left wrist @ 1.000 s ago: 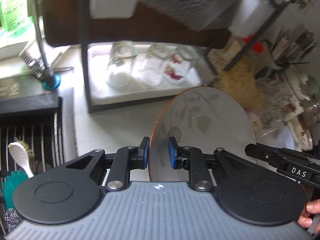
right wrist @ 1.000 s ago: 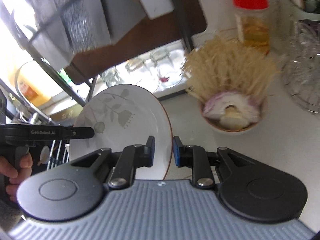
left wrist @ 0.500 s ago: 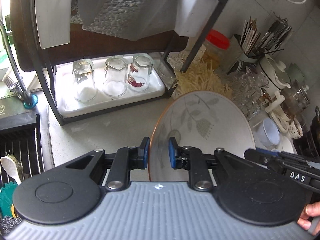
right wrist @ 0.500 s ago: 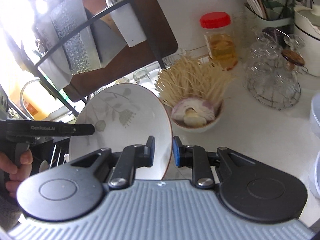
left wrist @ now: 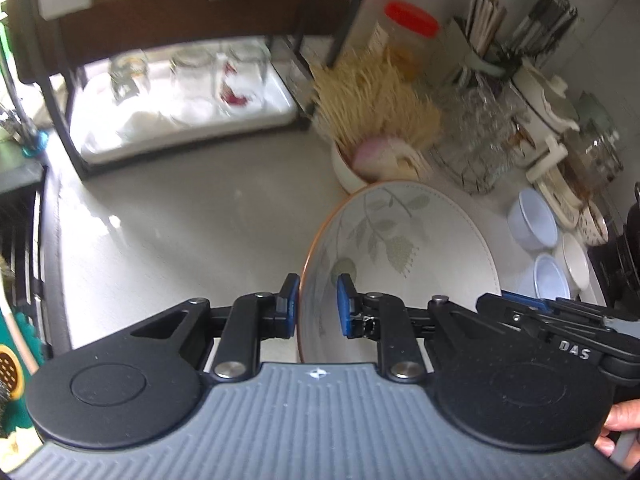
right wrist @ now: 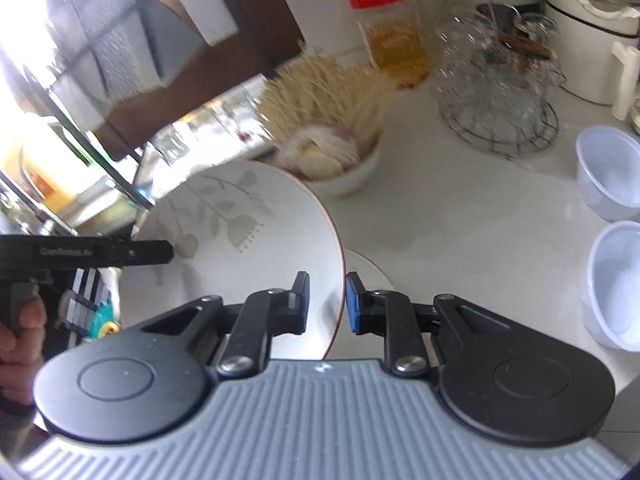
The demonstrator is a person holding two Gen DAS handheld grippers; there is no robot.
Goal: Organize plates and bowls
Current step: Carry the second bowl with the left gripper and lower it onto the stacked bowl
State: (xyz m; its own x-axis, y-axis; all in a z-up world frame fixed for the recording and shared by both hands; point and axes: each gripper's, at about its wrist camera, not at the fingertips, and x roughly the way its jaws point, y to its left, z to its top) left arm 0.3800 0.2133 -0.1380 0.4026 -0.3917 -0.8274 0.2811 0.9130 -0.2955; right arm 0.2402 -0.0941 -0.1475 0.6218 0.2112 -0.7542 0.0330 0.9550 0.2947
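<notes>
moved: plate (left wrist: pixel 404 256) carried rightward off rack | jaws: both grippers clamped on plate rim | counted: three small bowls (left wrist: pixel 532 220)

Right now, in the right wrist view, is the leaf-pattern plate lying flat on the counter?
No, the plate is tilted up off the counter, held on its rim by the right gripper.

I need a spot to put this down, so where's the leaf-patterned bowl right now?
The leaf-patterned bowl is off the counter, tilted, gripped at opposite rims by the left gripper and right gripper, just in front of the bowl of dried noodles.
</notes>
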